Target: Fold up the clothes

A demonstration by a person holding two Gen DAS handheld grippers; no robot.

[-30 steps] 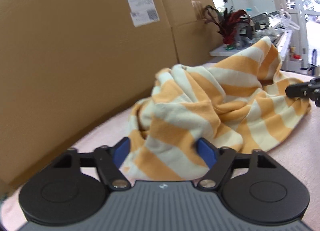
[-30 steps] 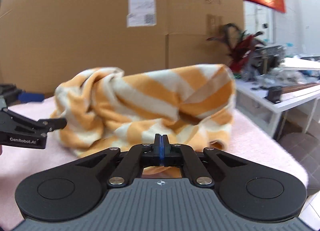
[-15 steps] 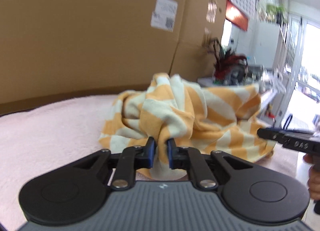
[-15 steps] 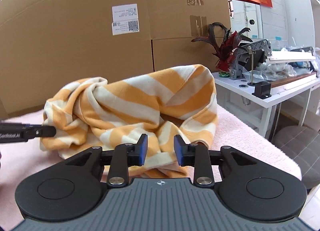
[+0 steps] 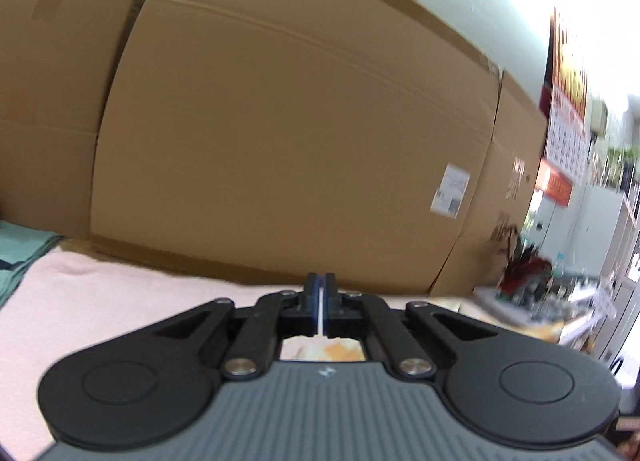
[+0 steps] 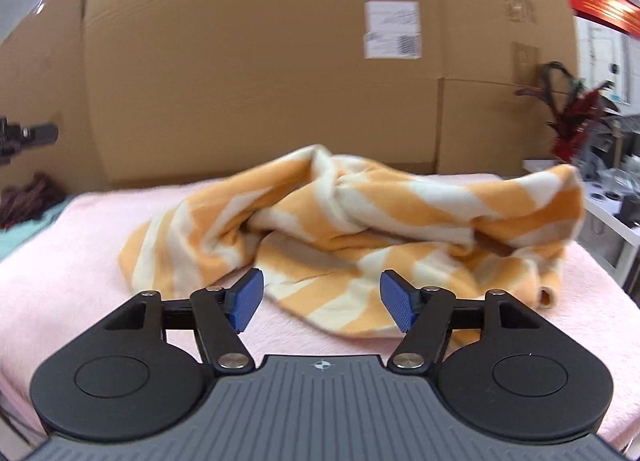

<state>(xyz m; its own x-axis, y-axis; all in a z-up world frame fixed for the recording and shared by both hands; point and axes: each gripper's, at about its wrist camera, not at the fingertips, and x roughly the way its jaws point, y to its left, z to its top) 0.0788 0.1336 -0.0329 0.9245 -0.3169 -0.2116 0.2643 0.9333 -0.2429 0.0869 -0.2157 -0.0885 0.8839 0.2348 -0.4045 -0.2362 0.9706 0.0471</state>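
Gripping, left: left gripper (image 5: 321, 285) has its 2 blue pads (image 5: 310, 293) all but pressed together, with 1 thin pale sliver between them. I cannot tell whether that sliver is cloth.
Left view: tilted up at the cardboard box (image 5: 280, 141). A blurred orange-and-cream patch shows through the gap under the fingers.
Left position: in the right wrist view its tip (image 6: 36, 135) sits at the far left edge, raised above the table level and well apart from the garment.
Right jaws: right gripper (image 6: 322, 293) is spread wide, with nothing between its blue pads (image 6: 248, 299).
Right position: low over the pink cover (image 6: 80, 261), with the fingertips just short of the garment's near edge. Contact not evident.
Garment: orange-and-cream striped garment (image 6: 360, 213), crumpled in 1 loose heap on the pink cover, centre to right. Its right end rises higher near the table edge.
Backdrop: the cardboard box stands along the far edge of the table, with a white label (image 6: 392, 29) on it.
Right side: red-leaved plant (image 6: 576, 117) on a white side table (image 6: 612, 221).
Left side: dark maroon cloth (image 6: 28, 201) beyond the cover's far left corner, and teal cloth (image 5: 20, 253) beside the cover.
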